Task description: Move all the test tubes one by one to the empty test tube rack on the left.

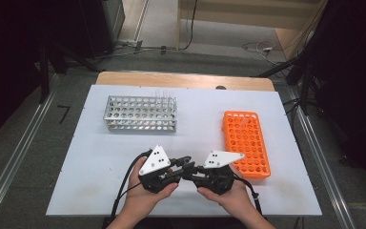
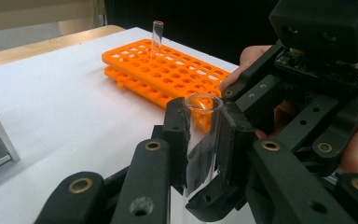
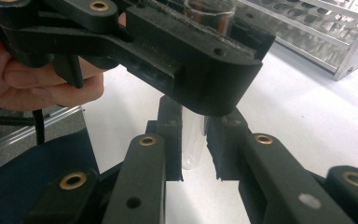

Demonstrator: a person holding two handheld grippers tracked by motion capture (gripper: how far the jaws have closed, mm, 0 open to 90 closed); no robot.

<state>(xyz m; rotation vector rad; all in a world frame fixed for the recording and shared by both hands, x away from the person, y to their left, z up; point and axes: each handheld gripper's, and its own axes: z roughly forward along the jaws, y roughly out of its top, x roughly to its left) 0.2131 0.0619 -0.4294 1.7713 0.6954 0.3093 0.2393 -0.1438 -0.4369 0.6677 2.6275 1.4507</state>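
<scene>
**High view: two grippers meet over one clear tube at the near edge of the bench**

High view, from left to right: a silver metal rack (image 1: 141,113) stands on the white bench (image 1: 100,157) toward the far left, with a few clear tubes upright at its right end. Nearer the person, the left gripper (image 1: 183,162) and the right gripper (image 1: 196,169) point at each other and meet at the middle of the near side, each held in a hand that comes in from the bottom edge. To the right of them lies the orange rack (image 1: 247,142), its near end just beside the right gripper's grey plate.

In the left gripper view, the left gripper (image 2: 205,140) pinches a clear glass tube (image 2: 203,135) between its two black pads; the tube stands upright with its open mouth at the top. Beyond it, the orange rack (image 2: 168,74) lies on the bench with one tube (image 2: 157,37) standing in a hole near its far end. The right gripper's body fills the right side, close against the held tube.

In the right gripper view, the right gripper (image 3: 196,144) has its jaws drawn close on the rounded lower end of the same tube (image 3: 192,140). The left pad touches the glass; whether the right pad presses it I cannot tell. The left gripper crosses above, gripping the tube higher up, and the silver rack (image 3: 326,37) shows at the upper right.
</scene>
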